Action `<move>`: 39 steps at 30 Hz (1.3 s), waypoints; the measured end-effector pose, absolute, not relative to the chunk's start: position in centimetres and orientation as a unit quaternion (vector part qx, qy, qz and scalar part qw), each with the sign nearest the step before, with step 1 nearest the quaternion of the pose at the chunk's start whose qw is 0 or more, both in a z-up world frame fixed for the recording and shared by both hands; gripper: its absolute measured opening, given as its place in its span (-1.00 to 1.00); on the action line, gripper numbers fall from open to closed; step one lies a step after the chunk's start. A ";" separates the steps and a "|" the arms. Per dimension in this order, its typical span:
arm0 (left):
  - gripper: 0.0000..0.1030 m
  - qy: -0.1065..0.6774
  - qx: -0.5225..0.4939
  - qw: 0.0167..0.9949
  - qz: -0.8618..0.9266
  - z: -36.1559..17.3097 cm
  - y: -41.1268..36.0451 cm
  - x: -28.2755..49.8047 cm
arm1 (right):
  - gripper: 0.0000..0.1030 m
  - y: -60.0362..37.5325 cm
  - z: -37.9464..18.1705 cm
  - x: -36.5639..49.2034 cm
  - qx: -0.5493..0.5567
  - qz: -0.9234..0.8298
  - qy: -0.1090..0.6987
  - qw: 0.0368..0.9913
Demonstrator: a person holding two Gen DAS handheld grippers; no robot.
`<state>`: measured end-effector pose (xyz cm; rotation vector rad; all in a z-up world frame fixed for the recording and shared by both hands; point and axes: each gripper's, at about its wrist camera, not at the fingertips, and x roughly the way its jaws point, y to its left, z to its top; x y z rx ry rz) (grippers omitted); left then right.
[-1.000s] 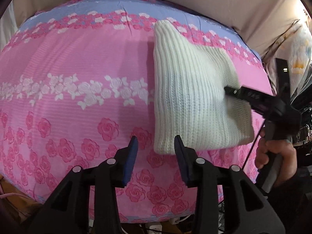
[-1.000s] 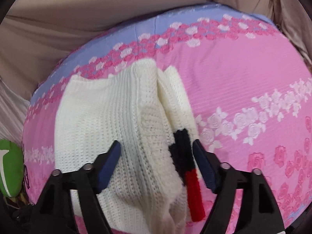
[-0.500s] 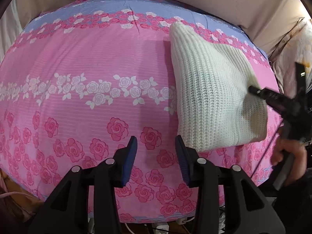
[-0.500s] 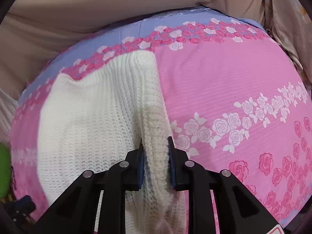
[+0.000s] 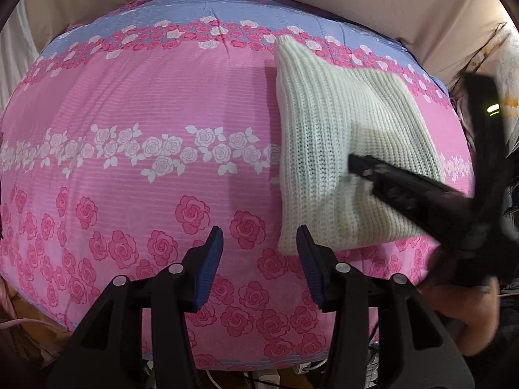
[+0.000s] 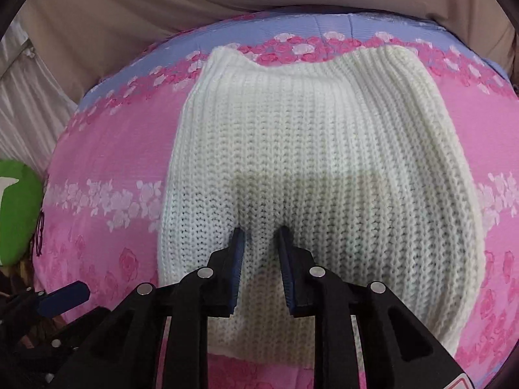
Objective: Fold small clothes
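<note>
The cream ribbed knit garment (image 6: 321, 168) lies folded to a compact rectangle on the pink rose-print bed cover (image 5: 136, 168), so folding looks nearly finished. The right gripper (image 6: 259, 240), jaws just closed narrow, pinches a ridge of knit; the left gripper (image 5: 259, 243), jaws half-wide and just opening, holds nothing, with the garment's near corner just ahead to their right.

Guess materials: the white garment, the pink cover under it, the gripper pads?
White garment: chunky rib knit, likely wool or acrylic yarn; visible stitch columns, matte and soft. Pink floral cover: printed woven fabric, probably cotton or polyester; fine horizontal ribbing, slight sheen. Pads: blue, ridged, look like rubber or soft plastic.
</note>
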<state>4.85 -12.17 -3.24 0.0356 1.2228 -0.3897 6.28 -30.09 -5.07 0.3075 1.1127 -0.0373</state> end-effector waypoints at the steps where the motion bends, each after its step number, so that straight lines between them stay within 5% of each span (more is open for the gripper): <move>1: -0.12 0.569 0.014 0.802 -0.181 -3.2 -12.1 4.8 | -0.60 -30.4 -4.0 6.0 0.154 -0.021 0.522 0.839; 4: -0.12 0.569 0.011 0.803 -0.178 -3.1 -12.0 4.8 | -0.60 -31.5 -0.4 3.2 0.152 -0.049 0.472 0.867; 7: -0.11 0.568 0.015 0.803 -0.179 -3.3 -12.3 4.8 | -0.38 -33.8 -3.7 1.9 0.147 -0.092 0.514 0.840; 9: -0.11 0.568 0.023 0.803 -0.179 -3.5 -12.7 4.7 | -0.48 -35.1 -7.9 2.1 0.144 -0.089 0.576 0.800; 12: -0.11 0.570 0.026 0.801 -0.181 -3.7 -13.2 4.8 | -0.47 -35.5 -4.8 0.8 0.172 -0.097 0.535 0.821; 17: -0.01 0.572 0.019 0.798 -0.188 -3.7 -14.2 4.8 | 0.08 -38.3 -2.3 -2.4 0.196 -0.141 0.480 0.844; 22: 0.08 0.571 0.028 0.797 -0.195 -3.8 -15.1 4.4 | 0.00 -39.4 -6.8 -3.1 0.241 -0.149 0.529 0.800; 23: 0.08 0.572 0.031 0.796 -0.196 -3.9 -15.3 4.3 | -0.52 -39.4 -7.1 -3.0 0.251 -0.134 0.527 0.801; 25: 0.08 0.574 0.031 0.795 -0.196 -3.9 -15.5 4.2 | -0.71 -38.8 -6.4 -3.0 0.246 -0.126 0.521 0.808; 30: 0.13 0.571 0.028 0.797 -0.195 -4.1 -15.8 4.3 | -0.71 -38.2 -0.7 -4.7 0.203 -0.128 0.443 0.864; 34: 0.13 0.575 0.026 0.793 -0.199 -4.1 -16.4 4.7 | -0.65 -39.3 -8.6 -3.2 0.194 -0.122 0.554 0.800; 36: 0.16 0.561 0.017 0.801 -0.208 -3.4 -16.4 5.1 | -0.59 -39.5 -7.1 -3.7 0.211 -0.130 0.527 0.813; 39: 0.33 0.561 -0.029 0.798 -0.219 -2.7 -16.8 7.0 | -0.15 -39.8 -3.5 -4.2 0.224 -0.145 0.469 0.842</move>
